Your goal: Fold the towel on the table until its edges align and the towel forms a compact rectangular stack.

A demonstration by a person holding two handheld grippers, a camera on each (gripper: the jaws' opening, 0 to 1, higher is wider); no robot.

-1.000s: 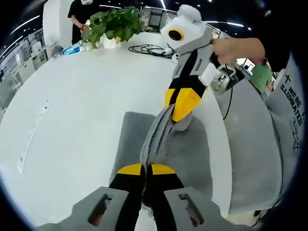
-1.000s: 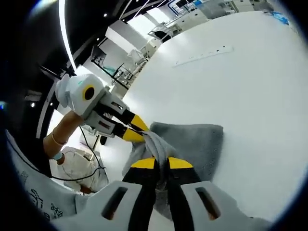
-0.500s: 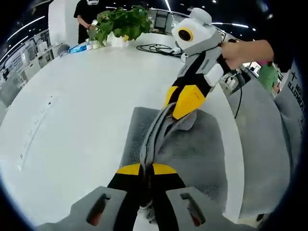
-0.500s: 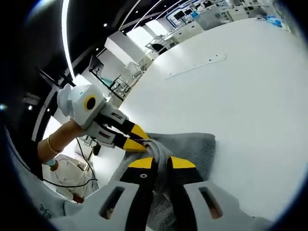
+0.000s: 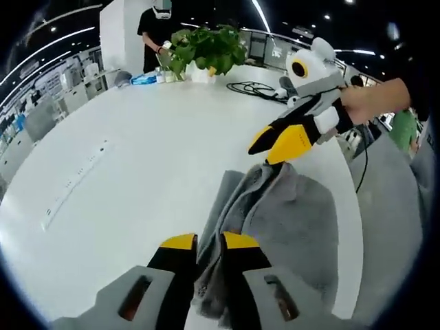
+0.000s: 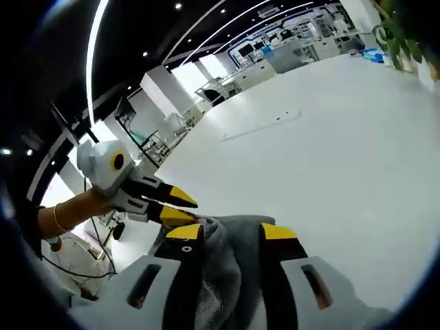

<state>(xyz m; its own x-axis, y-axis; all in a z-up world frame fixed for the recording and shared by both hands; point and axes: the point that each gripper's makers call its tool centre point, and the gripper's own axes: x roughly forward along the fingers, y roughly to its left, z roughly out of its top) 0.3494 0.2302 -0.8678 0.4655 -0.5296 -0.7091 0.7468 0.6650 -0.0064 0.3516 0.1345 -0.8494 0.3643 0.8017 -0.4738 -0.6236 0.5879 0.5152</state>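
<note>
Left tongs (image 5: 204,242) – jaws slightly spread, grey towel (image 5: 289,213) bunched between them at lower centre of the left gripper view. Right tongs (image 6: 230,234) – jaws spread, towel (image 6: 223,258) lying between them at lower centre of the right gripper view. The towel rests rumpled on the white tabletop (image 5: 137,165). Potted plant (image 5: 210,48) at upper centre.
</note>
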